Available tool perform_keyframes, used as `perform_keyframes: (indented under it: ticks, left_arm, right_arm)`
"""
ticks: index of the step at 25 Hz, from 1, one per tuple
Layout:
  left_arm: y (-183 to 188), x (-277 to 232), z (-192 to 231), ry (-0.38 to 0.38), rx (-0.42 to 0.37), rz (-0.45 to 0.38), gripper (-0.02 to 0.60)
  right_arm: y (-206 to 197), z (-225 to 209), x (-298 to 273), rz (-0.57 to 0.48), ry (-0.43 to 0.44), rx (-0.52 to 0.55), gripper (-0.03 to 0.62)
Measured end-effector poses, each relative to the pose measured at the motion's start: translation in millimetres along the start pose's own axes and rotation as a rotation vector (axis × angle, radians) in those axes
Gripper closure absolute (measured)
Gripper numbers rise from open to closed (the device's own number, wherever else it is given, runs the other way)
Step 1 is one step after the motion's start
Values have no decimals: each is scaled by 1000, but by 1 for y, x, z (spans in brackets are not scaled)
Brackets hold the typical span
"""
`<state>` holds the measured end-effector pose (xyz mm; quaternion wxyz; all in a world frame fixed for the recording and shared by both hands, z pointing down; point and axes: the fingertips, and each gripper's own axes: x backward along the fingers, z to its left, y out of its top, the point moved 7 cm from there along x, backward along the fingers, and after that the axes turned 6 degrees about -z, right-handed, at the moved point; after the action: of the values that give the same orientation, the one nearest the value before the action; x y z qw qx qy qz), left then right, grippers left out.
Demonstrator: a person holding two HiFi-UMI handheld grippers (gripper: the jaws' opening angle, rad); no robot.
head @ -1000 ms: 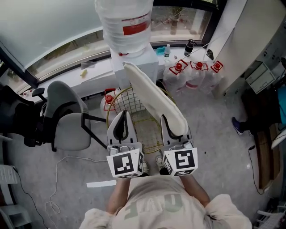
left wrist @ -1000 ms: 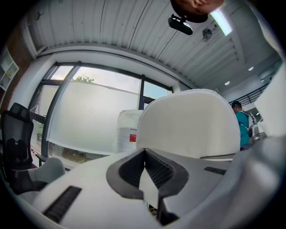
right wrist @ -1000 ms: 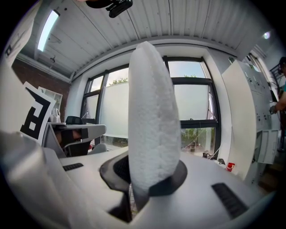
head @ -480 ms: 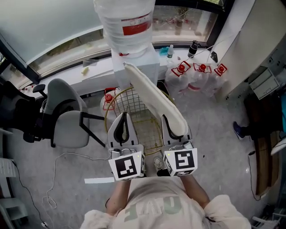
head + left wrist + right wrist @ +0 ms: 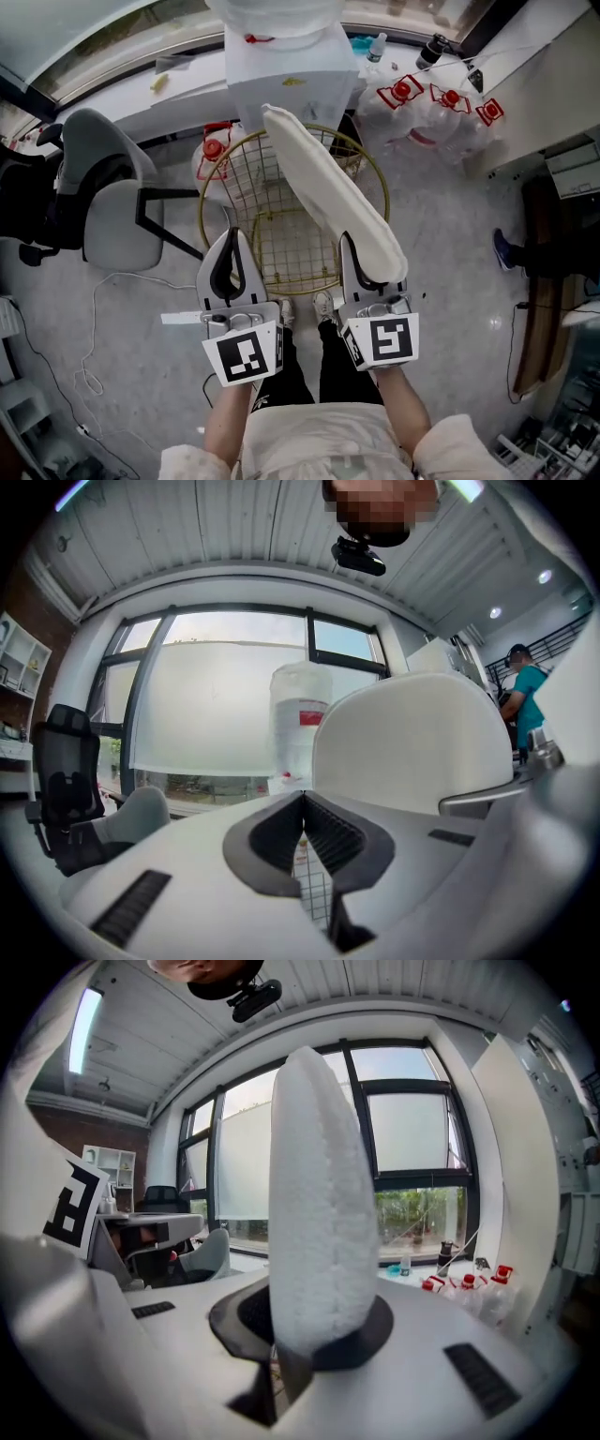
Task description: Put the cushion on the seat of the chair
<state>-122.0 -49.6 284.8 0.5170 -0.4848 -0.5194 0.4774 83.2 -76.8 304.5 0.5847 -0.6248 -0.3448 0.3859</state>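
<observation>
A long white cushion (image 5: 328, 197) stands on edge above the round gold wire chair (image 5: 212, 178), stretching from my right gripper (image 5: 364, 264) out over the seat towards the chair's back. That gripper is shut on the cushion's near end; in the right gripper view the fleecy cushion (image 5: 314, 1213) rises straight up out of the dark pads. My left gripper (image 5: 232, 261) hovers over the near left rim of the seat, shut with nothing in it. In the left gripper view its jaws (image 5: 302, 803) meet at the tips, and the cushion (image 5: 408, 738) shows broadside on the right.
A white water dispenser (image 5: 291, 56) stands just behind the wire chair. A grey office chair (image 5: 117, 220) is at the left, clear water jugs with red caps (image 5: 441, 112) at the back right. A cable (image 5: 94, 375) lies on the floor at the left. The person's feet (image 5: 302, 309) are at the chair's front.
Both grippers and the cushion have come down closer to the wire chair. The head view now looks more steeply down, so the whole gold seat shows.
</observation>
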Motion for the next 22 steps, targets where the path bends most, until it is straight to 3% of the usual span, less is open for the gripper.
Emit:
perform_keyframes:
  ticks: [11, 15, 22]
  left_arm:
    - [-156, 27, 9, 42, 1, 147, 568]
    - [-185, 31, 6, 58, 42, 168, 568]
    - [-197, 30, 5, 60, 52, 174, 568]
  right_arm:
    - [-168, 28, -2, 158, 7, -59, 540]
    - [-195, 35, 0, 190, 3, -69, 540]
    - [-206, 41, 2, 205, 36, -64, 542]
